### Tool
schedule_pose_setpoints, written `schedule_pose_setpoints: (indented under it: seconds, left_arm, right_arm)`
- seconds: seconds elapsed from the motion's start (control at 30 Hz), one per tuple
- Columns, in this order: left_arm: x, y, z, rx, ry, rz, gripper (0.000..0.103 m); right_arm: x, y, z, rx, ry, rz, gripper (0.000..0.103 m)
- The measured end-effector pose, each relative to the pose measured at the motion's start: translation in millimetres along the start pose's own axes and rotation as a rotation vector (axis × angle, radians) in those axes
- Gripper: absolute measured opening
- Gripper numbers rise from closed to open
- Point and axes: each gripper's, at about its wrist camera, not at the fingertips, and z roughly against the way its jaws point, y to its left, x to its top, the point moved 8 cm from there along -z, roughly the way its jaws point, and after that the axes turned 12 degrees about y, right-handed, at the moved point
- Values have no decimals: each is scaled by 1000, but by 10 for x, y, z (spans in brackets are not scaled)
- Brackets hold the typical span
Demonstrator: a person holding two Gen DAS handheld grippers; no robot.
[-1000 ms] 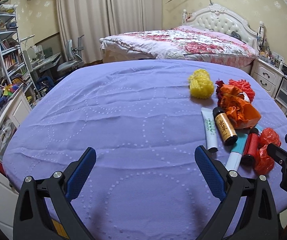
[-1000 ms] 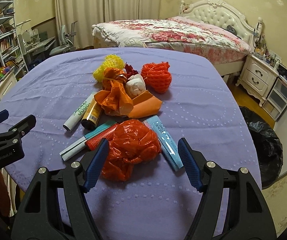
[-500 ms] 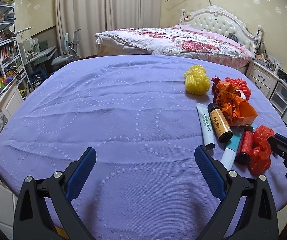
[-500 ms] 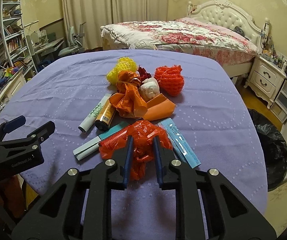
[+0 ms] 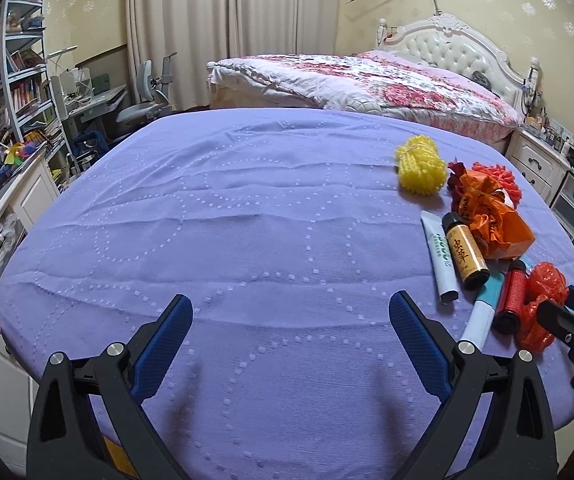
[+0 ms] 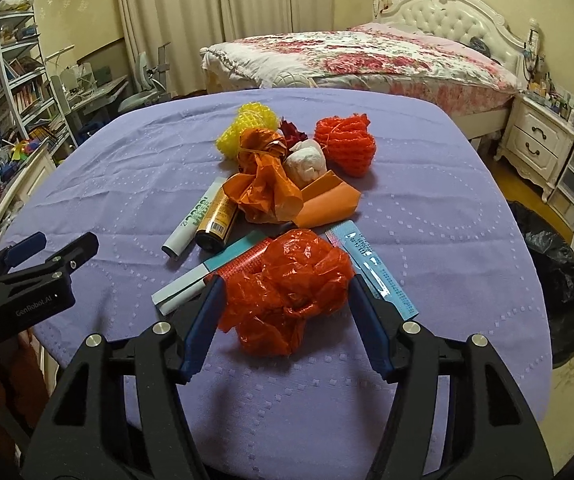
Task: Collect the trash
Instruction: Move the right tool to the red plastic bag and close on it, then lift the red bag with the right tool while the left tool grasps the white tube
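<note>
A pile of trash lies on the purple tablecloth [image 6: 427, 200]: a crumpled red plastic bag [image 6: 287, 288], an orange bag [image 6: 267, 188], a white tube [image 6: 191, 224], a gold bottle [image 6: 217, 222], a blue sachet [image 6: 371, 268], a red net [image 6: 347, 144] and a yellow net [image 6: 247, 128]. My right gripper [image 6: 283, 300] is open, with a finger on each side of the red bag, which rests on the cloth. My left gripper [image 5: 291, 332] is open and empty over bare cloth, left of the pile. The red bag also shows in the left wrist view [image 5: 539, 308].
A black trash bag [image 6: 555, 280] stands on the floor to the right of the table. A bed [image 6: 367, 56] and a white nightstand [image 6: 543, 152] are behind. Shelves and a desk [image 5: 27, 100] stand at the left.
My right gripper was open, closed on the red bag half a second ago, and is now open again around it. The left gripper stayed open and shifted slightly.
</note>
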Motion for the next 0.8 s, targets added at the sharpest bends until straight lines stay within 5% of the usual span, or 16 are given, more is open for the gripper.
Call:
schedule_pose_setpoints:
  seconds: [0.27,0.8]
  left_arm:
    - [-25,-85,-25,-19,8,-11,96]
    - [102,-620,-140,-57,34,-77,96]
  right_arm:
    - [-28,15,12,-51,-13,41,48]
    - [85,-642,207,-124,-61,-59,47]
